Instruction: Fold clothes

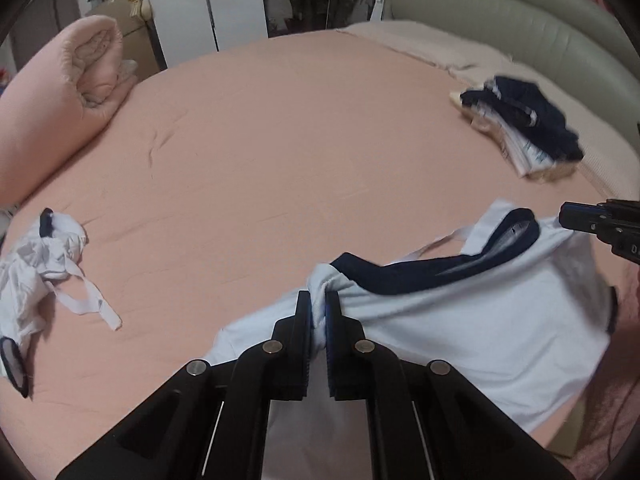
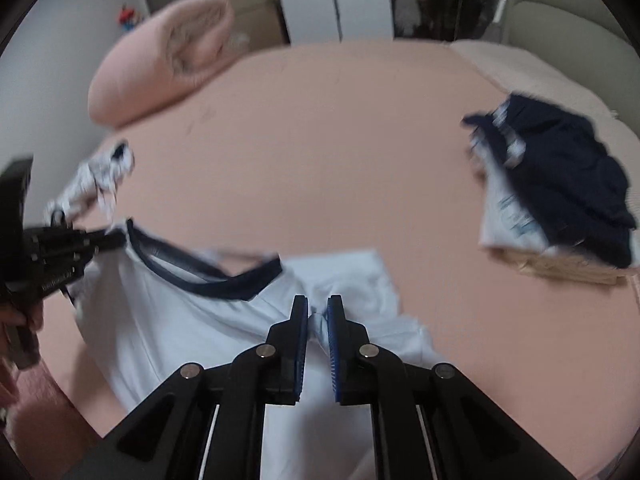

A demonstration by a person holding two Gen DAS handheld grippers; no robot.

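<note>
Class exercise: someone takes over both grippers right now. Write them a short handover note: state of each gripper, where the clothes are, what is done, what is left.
Left gripper: shut on one shoulder of the white shirt, beside its navy collar.
Right gripper: shut on the other shoulder.
The shirt is partly lifted off the pink bed, not yet folded.
Done: a folded stack lies far right near the headboard.
Left: fold this shirt, then the crumpled white garment at the left.

Left gripper (image 1: 318, 312): pointing steeply down, jaws pinched on cloth between pads.
Right gripper (image 2: 318, 314): same downward tilt, jaws clamped on cloth.
Hand (image 2: 18, 320): wrapped round left gripper's handle.
</note>
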